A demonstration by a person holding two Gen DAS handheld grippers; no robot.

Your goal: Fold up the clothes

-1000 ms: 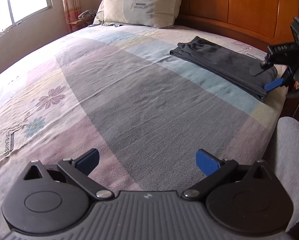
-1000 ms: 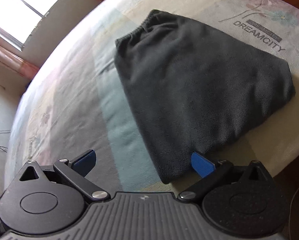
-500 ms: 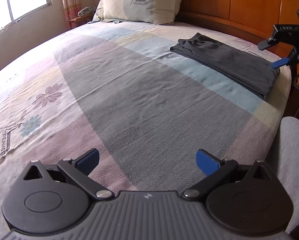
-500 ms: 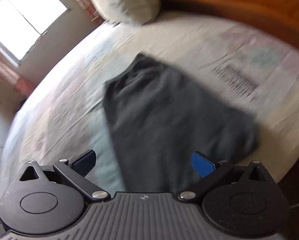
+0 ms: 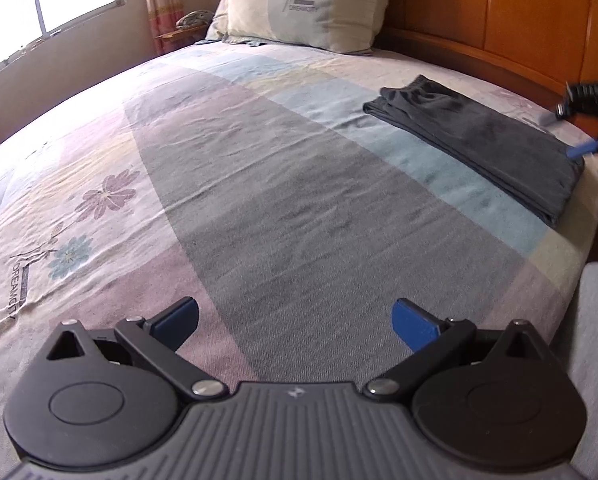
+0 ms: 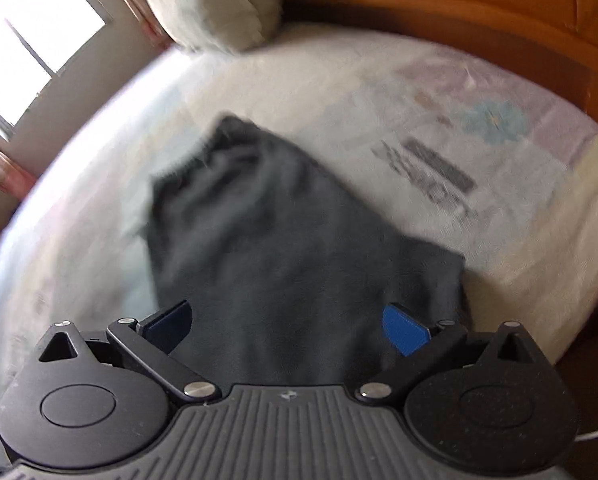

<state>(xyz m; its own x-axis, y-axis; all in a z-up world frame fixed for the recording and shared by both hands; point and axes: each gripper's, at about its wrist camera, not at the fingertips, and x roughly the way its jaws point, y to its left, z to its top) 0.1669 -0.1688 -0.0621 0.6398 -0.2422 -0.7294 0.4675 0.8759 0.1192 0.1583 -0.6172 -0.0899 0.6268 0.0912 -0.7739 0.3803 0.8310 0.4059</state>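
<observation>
Right gripper (image 6: 287, 330) higher; sheet (image 5: 259, 184) "DREAMCITY".

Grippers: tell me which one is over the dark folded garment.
The right gripper: its open fingers straddle the dark folded garment. The left gripper, open too, has only bedsheet beneath it.

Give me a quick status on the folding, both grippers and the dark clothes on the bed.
Left gripper open, over bare bedsheet. Right gripper open, above the dark garment, gripping nothing. Garment lies folded near the bed's edge. Nothing in the way.
</observation>
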